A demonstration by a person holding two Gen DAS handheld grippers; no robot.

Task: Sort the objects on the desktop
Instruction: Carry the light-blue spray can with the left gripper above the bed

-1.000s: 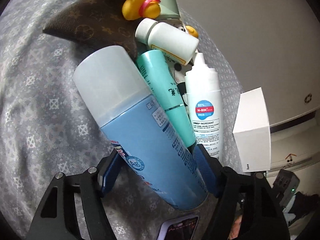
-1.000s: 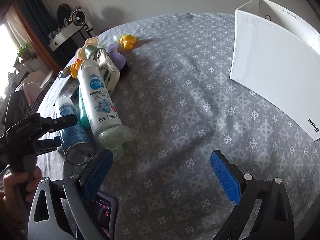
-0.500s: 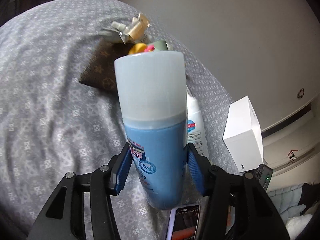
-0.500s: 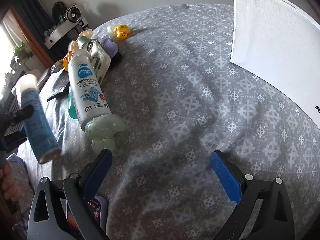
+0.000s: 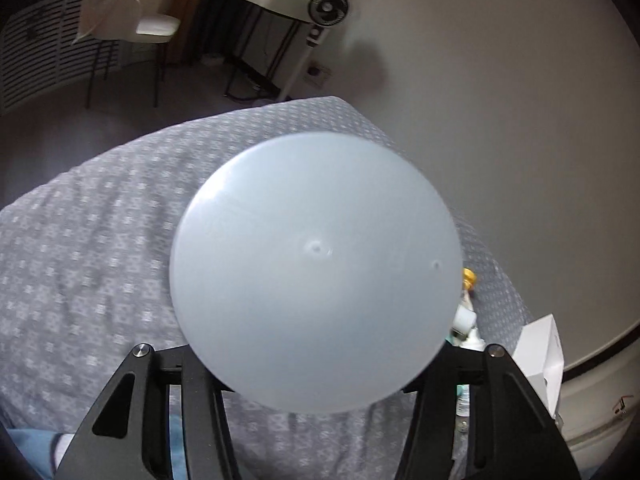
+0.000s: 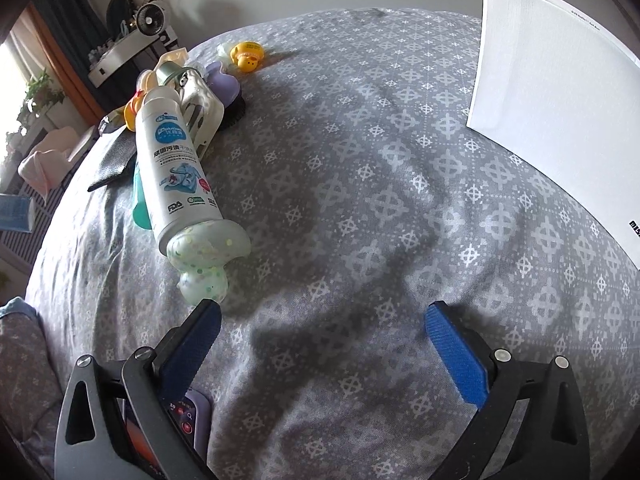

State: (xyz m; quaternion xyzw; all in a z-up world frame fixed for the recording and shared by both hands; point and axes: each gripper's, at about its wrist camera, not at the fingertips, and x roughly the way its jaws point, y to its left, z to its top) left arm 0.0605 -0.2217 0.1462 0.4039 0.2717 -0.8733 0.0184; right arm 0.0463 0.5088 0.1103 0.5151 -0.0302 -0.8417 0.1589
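Note:
My left gripper (image 5: 316, 380) is shut on the blue spray can, held up off the cloth. The can's frosted round cap (image 5: 314, 272) faces the lens and hides the pads. A blue piece at the left edge of the right wrist view (image 6: 14, 214) looks like that can. My right gripper (image 6: 324, 340) hangs open over the grey patterned cloth (image 6: 400, 200), nothing between its blue pads. To its upper left lies a pile: a white spray bottle (image 6: 172, 168), a speckled green mushroom toy (image 6: 204, 256), a teal tube (image 6: 140, 208) and a yellow duck (image 6: 248, 54).
A white box (image 6: 552, 92) stands at the right edge of the cloth, also visible as the white box (image 5: 544, 360) in the left view. A dark wallet (image 6: 114, 156) lies behind the pile. A phone (image 6: 188, 420) sits under the right gripper's left finger. A fan (image 5: 328, 6) and chair (image 5: 120, 20) stand beyond.
The left gripper closed on the blue can, lifted it out of the pile and tipped it until its cap faces the camera. The right gripper has barely moved.

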